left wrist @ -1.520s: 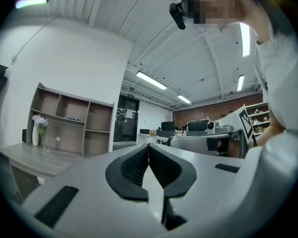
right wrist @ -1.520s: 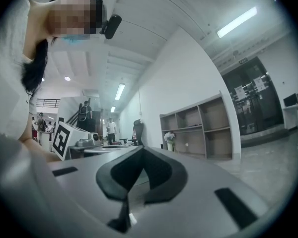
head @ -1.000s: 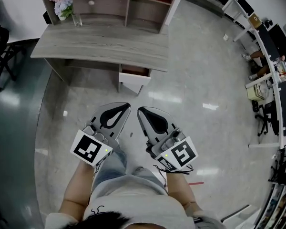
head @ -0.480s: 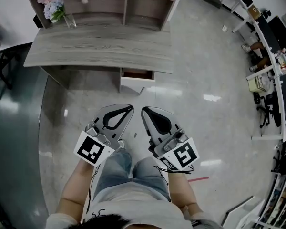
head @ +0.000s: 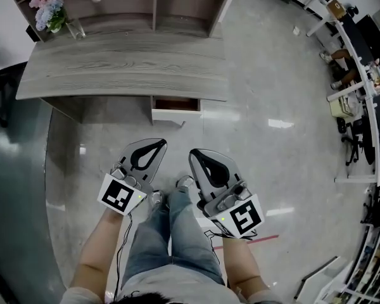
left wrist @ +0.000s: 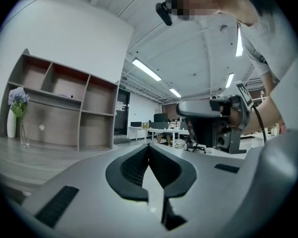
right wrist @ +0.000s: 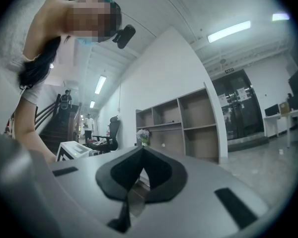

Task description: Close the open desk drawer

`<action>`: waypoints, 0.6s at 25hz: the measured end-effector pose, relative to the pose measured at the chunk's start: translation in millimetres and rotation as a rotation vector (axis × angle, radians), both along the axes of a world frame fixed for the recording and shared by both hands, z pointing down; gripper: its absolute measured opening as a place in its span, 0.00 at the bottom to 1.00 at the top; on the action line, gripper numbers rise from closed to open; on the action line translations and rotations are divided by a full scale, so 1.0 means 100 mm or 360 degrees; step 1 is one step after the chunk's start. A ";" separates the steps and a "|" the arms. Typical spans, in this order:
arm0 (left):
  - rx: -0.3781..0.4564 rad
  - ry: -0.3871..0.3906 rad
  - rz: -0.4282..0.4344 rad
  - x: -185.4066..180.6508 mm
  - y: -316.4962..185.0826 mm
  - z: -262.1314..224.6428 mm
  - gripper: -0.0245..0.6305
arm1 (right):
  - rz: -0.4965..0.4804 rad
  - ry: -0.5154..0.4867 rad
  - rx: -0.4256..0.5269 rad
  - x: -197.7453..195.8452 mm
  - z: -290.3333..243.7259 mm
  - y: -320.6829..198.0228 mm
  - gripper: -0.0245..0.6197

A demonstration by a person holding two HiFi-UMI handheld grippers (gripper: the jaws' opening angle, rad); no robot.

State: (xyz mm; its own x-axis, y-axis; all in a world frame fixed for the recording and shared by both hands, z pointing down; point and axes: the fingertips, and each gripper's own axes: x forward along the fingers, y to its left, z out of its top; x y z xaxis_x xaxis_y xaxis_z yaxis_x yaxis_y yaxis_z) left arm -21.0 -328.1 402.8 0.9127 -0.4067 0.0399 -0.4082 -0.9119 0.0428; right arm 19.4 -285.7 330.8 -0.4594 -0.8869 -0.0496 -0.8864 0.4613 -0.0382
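- Head view: a grey wood table (head: 123, 68) stands across the top of the picture, with a shelf unit (head: 120, 2) behind it.
- A bunch of flowers (head: 45, 10) stands on the table's far left corner.
- The drawer (head: 175, 114) hangs under the right part of the table's near edge. It is pulled out toward the person, with its white front facing them and a dark reddish inside showing behind it.
- The left gripper (head: 161, 144) and the right gripper (head: 193, 153) are held side by side over the pale glossy floor (head: 272, 75), pointing at the drawer but well apart from it.
- The person's legs (head: 171, 233) in jeans show below and between the grippers.
- More office furniture (head: 361, 56) lines the far right.
- Left gripper view: the jaws are clenched, their tips meeting in a point, with nothing between them. The shelf unit and the flowers lie beyond on the left, and the right gripper is held alongside on the right.
- Right gripper view: the jaws are clenched tip to tip and carry nothing. The shelf unit and flowers show ahead, with an office chair (right wrist: 113, 130) to the left.
- A brownish patch low behind the jaws may be the drawer, but it is too blurred to tell.
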 end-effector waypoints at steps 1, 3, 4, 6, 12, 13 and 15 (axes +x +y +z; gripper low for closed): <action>-0.0014 0.0002 0.0002 0.02 -0.05 0.08 0.05 | -0.0004 -0.0003 0.0000 0.02 0.06 -0.04 0.05; -0.0025 -0.0005 0.0017 0.09 -0.13 0.25 0.05 | -0.0012 -0.0016 0.0001 0.08 0.19 -0.14 0.05; -0.0032 -0.0009 0.0028 0.12 -0.17 0.33 0.05 | -0.0015 -0.0019 0.0002 0.11 0.26 -0.20 0.05; -0.0046 -0.0009 0.0060 0.18 -0.22 0.47 0.05 | -0.0017 -0.0015 0.0003 0.16 0.43 -0.32 0.05; -0.0048 -0.0008 0.0117 0.32 -0.43 0.89 0.05 | -0.0046 -0.0048 0.0015 0.24 0.87 -0.58 0.05; -0.0052 -0.0003 0.0125 0.34 -0.45 0.95 0.05 | -0.0051 -0.0066 0.0015 0.24 0.93 -0.60 0.05; -0.0069 -0.0008 0.0147 0.37 -0.48 1.10 0.05 | -0.0061 -0.0090 0.0018 0.24 1.05 -0.62 0.05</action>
State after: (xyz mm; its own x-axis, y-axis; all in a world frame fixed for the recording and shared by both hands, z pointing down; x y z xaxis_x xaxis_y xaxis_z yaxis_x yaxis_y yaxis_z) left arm 16.0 -376.1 512.3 0.9459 -0.3188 0.0604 -0.3229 -0.9430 0.0809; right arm 43.5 -347.9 436.2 -0.4891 -0.8679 -0.0861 -0.8647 0.4955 -0.0824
